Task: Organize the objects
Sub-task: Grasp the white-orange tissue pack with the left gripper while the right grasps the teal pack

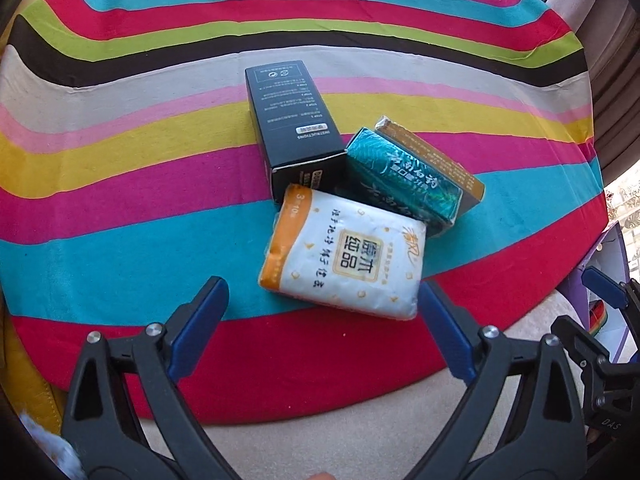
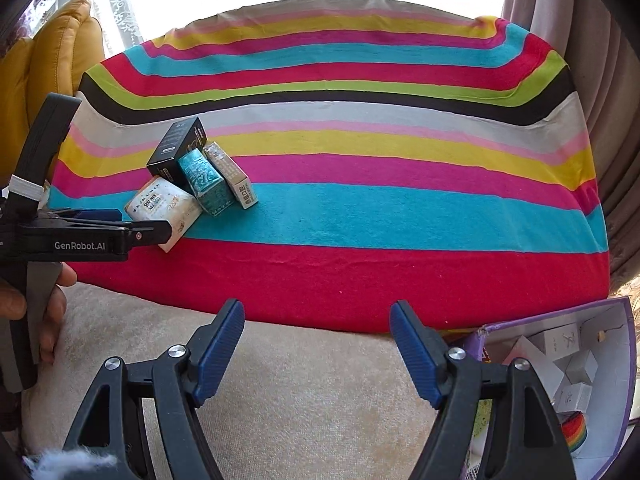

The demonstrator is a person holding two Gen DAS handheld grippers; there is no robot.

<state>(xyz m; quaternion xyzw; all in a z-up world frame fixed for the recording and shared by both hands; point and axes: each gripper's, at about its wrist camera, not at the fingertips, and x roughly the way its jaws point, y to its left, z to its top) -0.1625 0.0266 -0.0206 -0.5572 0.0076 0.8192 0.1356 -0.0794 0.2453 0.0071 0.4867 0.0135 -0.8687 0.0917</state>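
A white and orange tissue pack lies on the striped cloth, just ahead of my open left gripper. Behind it lie a black box, a teal box and a gold-brown box, all touching in a cluster. In the right wrist view the same cluster sits at the left: tissue pack, black box, teal box, pale box. My right gripper is open and empty over the beige cushion edge. The left gripper shows from the side next to the tissue pack.
A purple open box with several small white boxes inside stands at the lower right. A yellow cushion is at the far left. Curtains hang on the right. The beige seat runs along the front.
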